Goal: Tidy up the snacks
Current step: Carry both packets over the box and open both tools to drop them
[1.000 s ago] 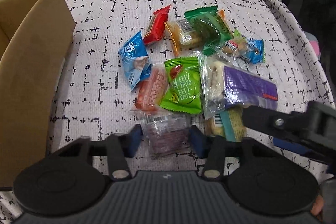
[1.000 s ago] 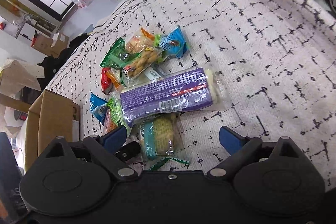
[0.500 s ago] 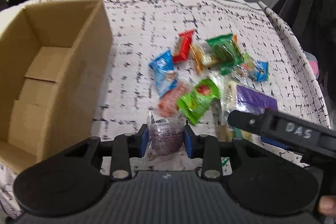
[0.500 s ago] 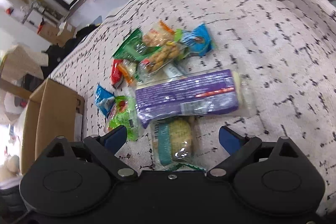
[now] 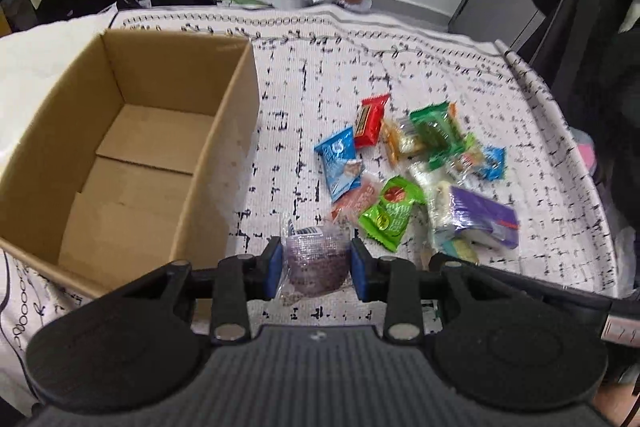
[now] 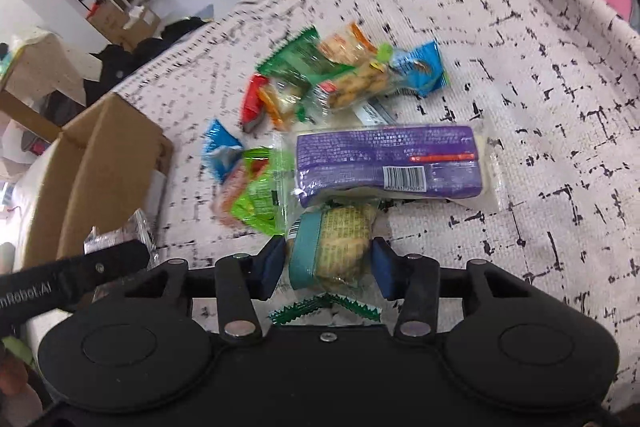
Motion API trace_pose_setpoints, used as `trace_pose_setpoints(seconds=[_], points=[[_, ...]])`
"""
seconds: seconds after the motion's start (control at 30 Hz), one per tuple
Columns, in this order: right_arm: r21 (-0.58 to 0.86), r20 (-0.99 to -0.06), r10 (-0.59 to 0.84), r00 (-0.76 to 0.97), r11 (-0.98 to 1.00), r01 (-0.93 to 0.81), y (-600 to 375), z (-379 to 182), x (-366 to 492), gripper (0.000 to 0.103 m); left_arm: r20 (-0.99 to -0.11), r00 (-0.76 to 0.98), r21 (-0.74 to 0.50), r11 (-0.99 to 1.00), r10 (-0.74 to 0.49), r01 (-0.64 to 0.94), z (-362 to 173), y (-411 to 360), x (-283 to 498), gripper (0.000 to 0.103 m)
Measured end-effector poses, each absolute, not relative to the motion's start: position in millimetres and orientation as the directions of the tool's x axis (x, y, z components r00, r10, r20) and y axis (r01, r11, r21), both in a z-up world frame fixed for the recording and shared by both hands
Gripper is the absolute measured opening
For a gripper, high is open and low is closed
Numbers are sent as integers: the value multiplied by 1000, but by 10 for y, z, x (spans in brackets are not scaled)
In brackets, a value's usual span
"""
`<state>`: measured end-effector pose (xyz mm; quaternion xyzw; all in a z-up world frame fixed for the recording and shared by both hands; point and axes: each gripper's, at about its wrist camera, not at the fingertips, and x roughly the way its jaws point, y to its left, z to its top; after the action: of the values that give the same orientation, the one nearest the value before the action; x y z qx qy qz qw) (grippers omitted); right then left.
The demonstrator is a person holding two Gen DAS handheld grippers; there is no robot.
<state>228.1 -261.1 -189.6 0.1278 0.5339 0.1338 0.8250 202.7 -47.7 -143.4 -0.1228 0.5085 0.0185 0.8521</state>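
Left gripper [image 5: 317,265] is pinching a clear packet of purplish snack [image 5: 316,259] at lower centre, beside the cardboard box [image 5: 224,155]; right gripper [image 6: 329,265] is closing around a teal-banded cracker pack [image 6: 334,247], contact unclear; "Robot.AI" is showing lower left.

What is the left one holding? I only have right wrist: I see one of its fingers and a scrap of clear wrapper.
Observer: A clear packet of dark purple snack, clamped between the left gripper's fingers.
Operator: Anything in the cardboard box? I only get its outside.
Observer: No. The cardboard box is open at the top and only its bare bottom flaps show inside.
Operator: Where is the box from the left gripper?
Observer: Off to its left, with the near corner close beside the left finger.
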Motion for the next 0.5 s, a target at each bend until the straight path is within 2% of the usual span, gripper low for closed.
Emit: trace_pose_setpoints(seconds=[0.5], points=[[443, -737, 441, 512, 888, -128, -2410, -1266, 1955, 45, -794, 598, -242, 959, -107, -149, -819, -186, 1762, 34]])
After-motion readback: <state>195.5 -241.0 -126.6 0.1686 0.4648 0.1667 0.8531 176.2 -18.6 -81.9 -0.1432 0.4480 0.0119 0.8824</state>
